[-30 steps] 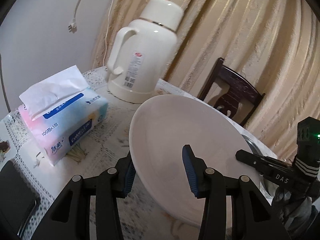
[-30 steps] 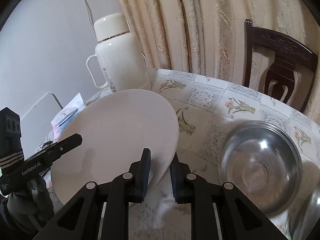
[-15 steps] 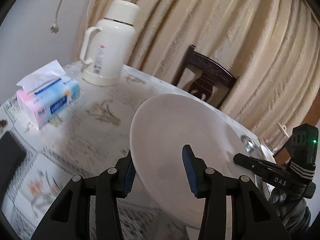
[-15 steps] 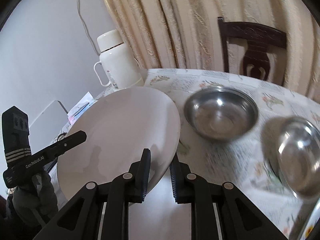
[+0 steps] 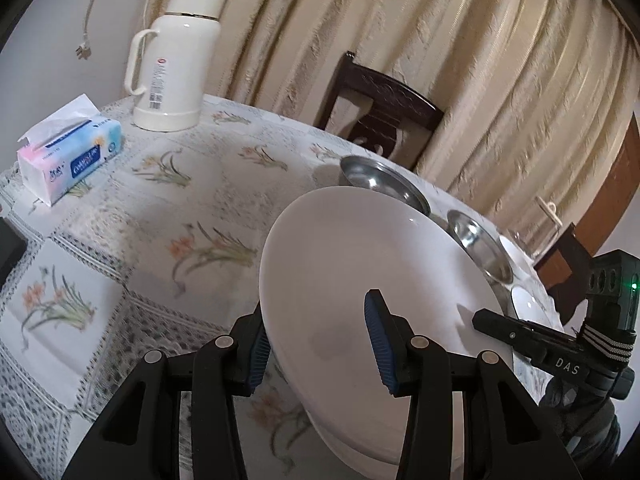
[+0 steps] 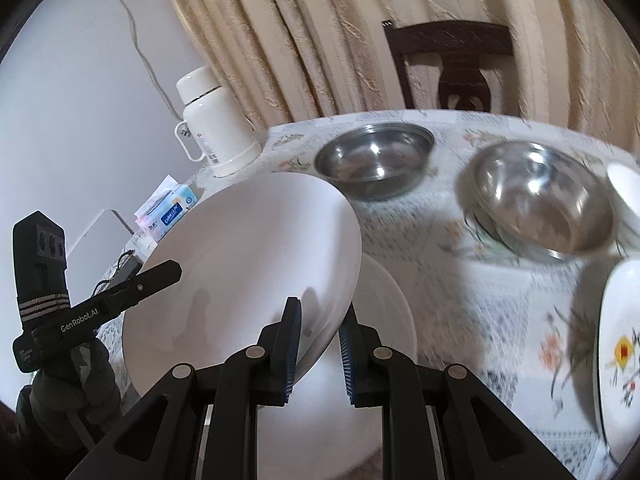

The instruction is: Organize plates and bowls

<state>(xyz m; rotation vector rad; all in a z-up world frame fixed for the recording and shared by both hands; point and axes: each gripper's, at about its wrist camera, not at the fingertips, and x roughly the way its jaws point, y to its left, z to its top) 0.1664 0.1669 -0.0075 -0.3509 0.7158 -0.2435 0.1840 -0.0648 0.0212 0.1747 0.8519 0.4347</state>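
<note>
A large white plate (image 5: 360,264) hangs tilted above the table, held from both sides. My left gripper (image 5: 316,320) is shut on its left rim, one blue pad under the edge and one on the face. My right gripper (image 6: 320,320) is shut on the right rim (image 6: 336,312). Each gripper also shows in the other's view: the right gripper (image 5: 532,340) and the left gripper (image 6: 100,304). A second white plate (image 6: 388,320) lies on the table just beneath the held one. Beyond stand two steel bowls (image 6: 374,160) (image 6: 540,196).
A cream thermos (image 5: 176,56) and a tissue box (image 5: 68,156) stand at the far left of the flowered tablecloth (image 5: 120,240). A flower-patterned plate (image 6: 620,360) and a white bowl (image 6: 626,188) sit at the right. A dark wooden chair (image 5: 380,108) stands behind the table before the curtain.
Both grippers carried the plate to the right across the table, away from the thermos and tissue box. The steel bowls and the second white plate came into view.
</note>
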